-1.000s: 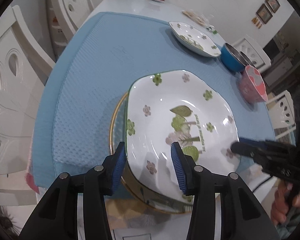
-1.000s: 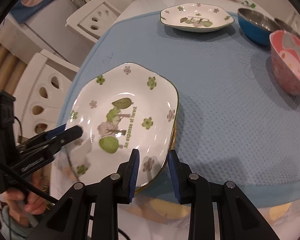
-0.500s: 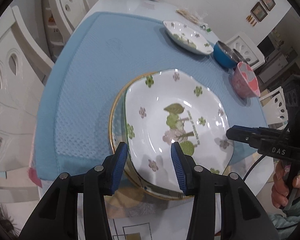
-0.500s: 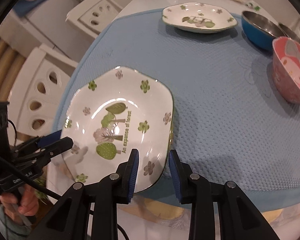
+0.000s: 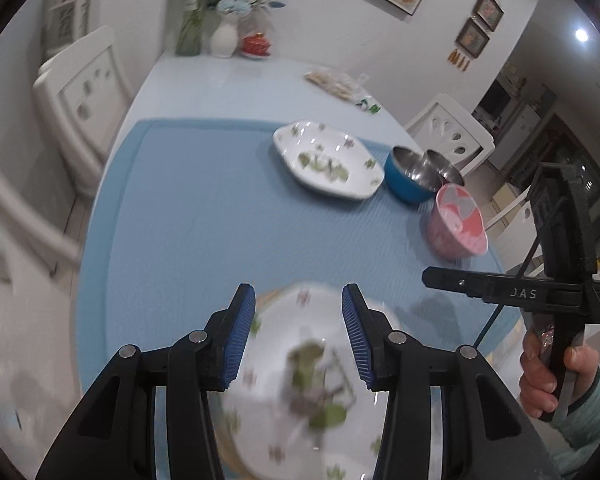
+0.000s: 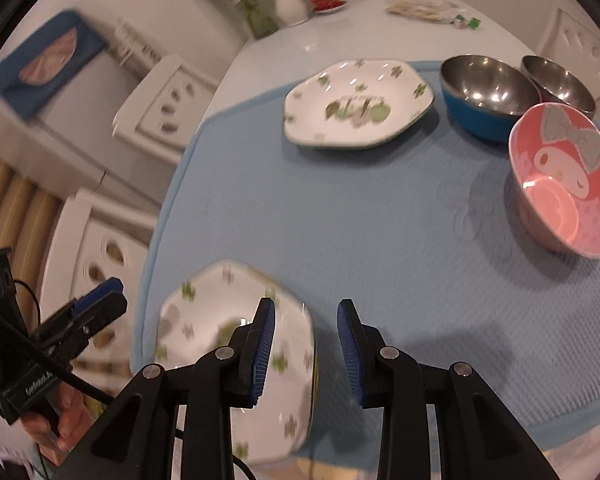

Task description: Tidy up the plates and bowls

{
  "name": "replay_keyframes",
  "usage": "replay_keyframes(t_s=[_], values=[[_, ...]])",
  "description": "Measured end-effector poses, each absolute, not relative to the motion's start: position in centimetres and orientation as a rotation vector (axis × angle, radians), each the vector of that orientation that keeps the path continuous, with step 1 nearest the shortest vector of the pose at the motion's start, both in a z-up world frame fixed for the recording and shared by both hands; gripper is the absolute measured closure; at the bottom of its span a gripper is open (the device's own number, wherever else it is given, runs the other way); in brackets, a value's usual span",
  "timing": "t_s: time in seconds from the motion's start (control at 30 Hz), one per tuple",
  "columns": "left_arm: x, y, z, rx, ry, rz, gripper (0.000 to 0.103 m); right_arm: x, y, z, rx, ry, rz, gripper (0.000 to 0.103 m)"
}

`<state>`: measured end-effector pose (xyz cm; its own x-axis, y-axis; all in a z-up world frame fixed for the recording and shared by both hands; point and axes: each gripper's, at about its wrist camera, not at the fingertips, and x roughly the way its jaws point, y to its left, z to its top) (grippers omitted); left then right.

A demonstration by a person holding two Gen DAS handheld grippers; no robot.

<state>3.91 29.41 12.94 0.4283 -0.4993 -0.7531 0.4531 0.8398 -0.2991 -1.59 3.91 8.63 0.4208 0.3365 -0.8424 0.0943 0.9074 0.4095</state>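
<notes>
A white plate with a green tree pattern (image 5: 300, 376) lies on a gold-rimmed plate at the near edge of the blue mat (image 5: 204, 216); it also shows in the right wrist view (image 6: 204, 320). My left gripper (image 5: 299, 332) is open and empty, raised above it. My right gripper (image 6: 306, 344) is open and empty, above the plate's right edge. A second tree-pattern plate (image 6: 356, 104) lies at the far side. A blue steel bowl (image 6: 484, 96), a smaller steel bowl (image 6: 556, 80) and a pink cartoon bowl (image 6: 564, 176) stand at the right.
White chairs (image 5: 80, 104) stand along the left side of the table and one (image 5: 448, 132) at the far right. A vase with flowers (image 5: 224, 36), a red dish (image 5: 256, 46) and a plastic packet (image 5: 336, 80) sit at the table's far end.
Both grippers have pulled back and lifted away from the near plate, which now lies low in both views. The plate stays stacked on the gold-rimmed plate.
</notes>
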Motion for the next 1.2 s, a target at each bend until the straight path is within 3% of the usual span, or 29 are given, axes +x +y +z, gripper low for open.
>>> replay_keyframes(t_s=[0.07,0.2,0.63,1.0,1.2], values=[[5.7,28.1,13.5,-0.035,0.938,-0.628,0.061,-0.3,3.1,8.7,0.484,1.127,0.136,0.071],[9.2,25.8,13.9,-0.006,0.920,-0.657,0.061,2.4,1.3,8.2,0.595,1.115,0.095,0.060],[21.6,21.0,8.0,-0.093,1.091,-0.635,0.059,9.3,-2.5,3.5,0.796,1.118,-0.046,0.060],[25.3,17.4,3.1,-0.002,1.161,-0.593,0.059,13.5,-3.1,1.3,0.768,1.095,-0.075,0.060],[25.5,17.1,2.4,0.014,1.148,-0.597,0.066,14.5,-2.7,0.5,0.691,1.090,-0.093,0.074]])
